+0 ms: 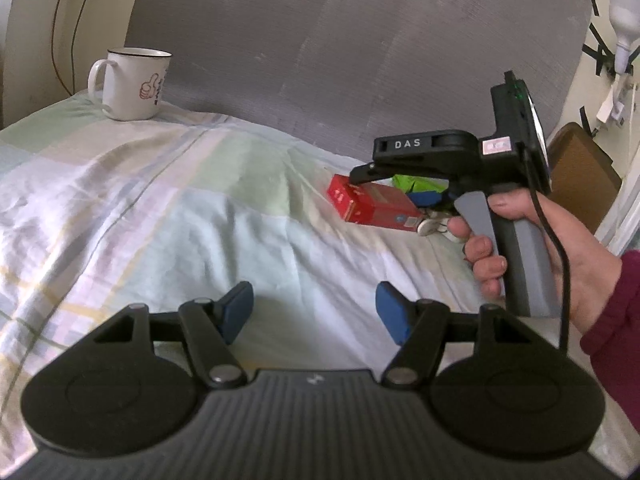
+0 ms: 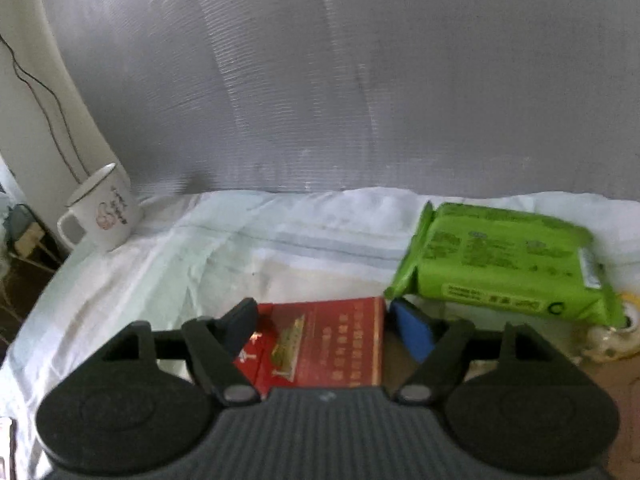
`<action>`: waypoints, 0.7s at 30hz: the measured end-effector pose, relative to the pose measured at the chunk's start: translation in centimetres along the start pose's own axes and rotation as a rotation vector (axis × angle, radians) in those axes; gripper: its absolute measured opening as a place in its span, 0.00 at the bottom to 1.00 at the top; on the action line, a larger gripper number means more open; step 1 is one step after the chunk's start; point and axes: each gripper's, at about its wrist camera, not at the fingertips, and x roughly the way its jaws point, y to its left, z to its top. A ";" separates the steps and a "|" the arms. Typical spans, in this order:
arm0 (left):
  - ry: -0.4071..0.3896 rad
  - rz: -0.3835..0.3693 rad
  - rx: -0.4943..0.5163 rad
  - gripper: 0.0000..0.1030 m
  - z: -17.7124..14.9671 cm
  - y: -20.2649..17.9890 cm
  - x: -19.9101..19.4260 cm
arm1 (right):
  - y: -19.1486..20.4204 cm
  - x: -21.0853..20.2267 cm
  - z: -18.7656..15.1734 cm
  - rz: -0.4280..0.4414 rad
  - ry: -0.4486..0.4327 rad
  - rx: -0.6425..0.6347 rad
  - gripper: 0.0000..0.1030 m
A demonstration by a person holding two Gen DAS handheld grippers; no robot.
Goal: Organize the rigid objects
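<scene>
A red box (image 2: pixel 340 344) lies flat on the pale checked bedsheet (image 2: pixel 224 264). My right gripper (image 2: pixel 324 320) hovers low over it, open, with one finger on each side of the box and neither pad pressing on it. In the left wrist view the right gripper (image 1: pixel 362 174) is held by a hand (image 1: pixel 520 240) above the red box (image 1: pixel 372 204). A green wipes pack (image 2: pixel 504 256) lies just behind and right of the box. A white mug (image 1: pixel 136 84) stands at the far left by the headboard. My left gripper (image 1: pixel 316 312) is open over bare sheet, with nothing between its blue pads.
A grey padded headboard (image 1: pixel 340 48) closes off the back of the bed. A clear tape roll (image 2: pixel 616 336) lies right of the green pack. Cables hang down the wall at left. A light bulb (image 1: pixel 624 20) is taped to the wall at right.
</scene>
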 end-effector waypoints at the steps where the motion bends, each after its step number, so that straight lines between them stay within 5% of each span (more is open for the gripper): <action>1: 0.000 -0.002 -0.004 0.68 0.0 0.1 0.0 | 0.1 -0.1 -0.2 0.016 0.005 -0.003 0.71; 6: -0.013 0.006 -0.032 0.68 0.1 0.4 -0.3 | 2.0 -0.6 -1.3 0.104 0.026 -0.100 0.62; 15: -0.120 0.072 -0.103 0.68 0.5 1.5 -1.8 | 5.0 -3.6 -4.6 0.252 0.070 -0.248 0.62; 21: -0.171 0.112 -0.174 0.68 0.7 2.6 -2.5 | 5.5 -5.7 -5.5 0.256 0.022 -0.327 0.73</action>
